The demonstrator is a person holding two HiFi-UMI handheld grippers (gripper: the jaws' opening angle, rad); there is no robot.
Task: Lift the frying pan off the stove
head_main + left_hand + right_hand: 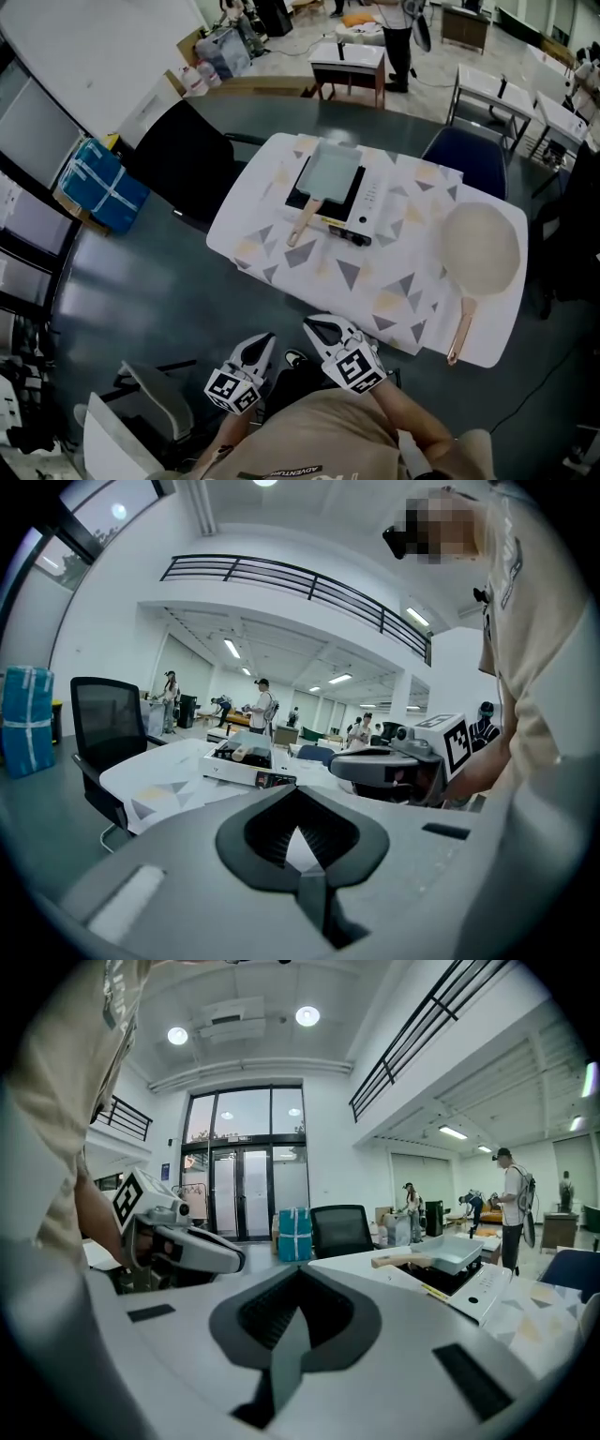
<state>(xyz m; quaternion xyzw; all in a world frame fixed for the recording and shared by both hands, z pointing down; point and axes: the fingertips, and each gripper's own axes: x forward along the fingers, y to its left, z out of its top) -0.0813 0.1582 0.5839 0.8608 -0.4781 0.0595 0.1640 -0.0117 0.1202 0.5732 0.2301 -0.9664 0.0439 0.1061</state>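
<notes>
Being clenched on nothing, the jaws of the left gripper (262, 340) and right gripper (319, 328) were judged likely to shove the frying pan (330, 173) askew on the stove (367, 199).

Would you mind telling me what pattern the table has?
White table with scattered grey and beige triangles; clearest in the head view.

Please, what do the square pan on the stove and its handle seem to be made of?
Square pan: probably coated metal, with a matte pale grey-green surface and no strong glare. Its handle: likely wood, light tan and dull.
</notes>
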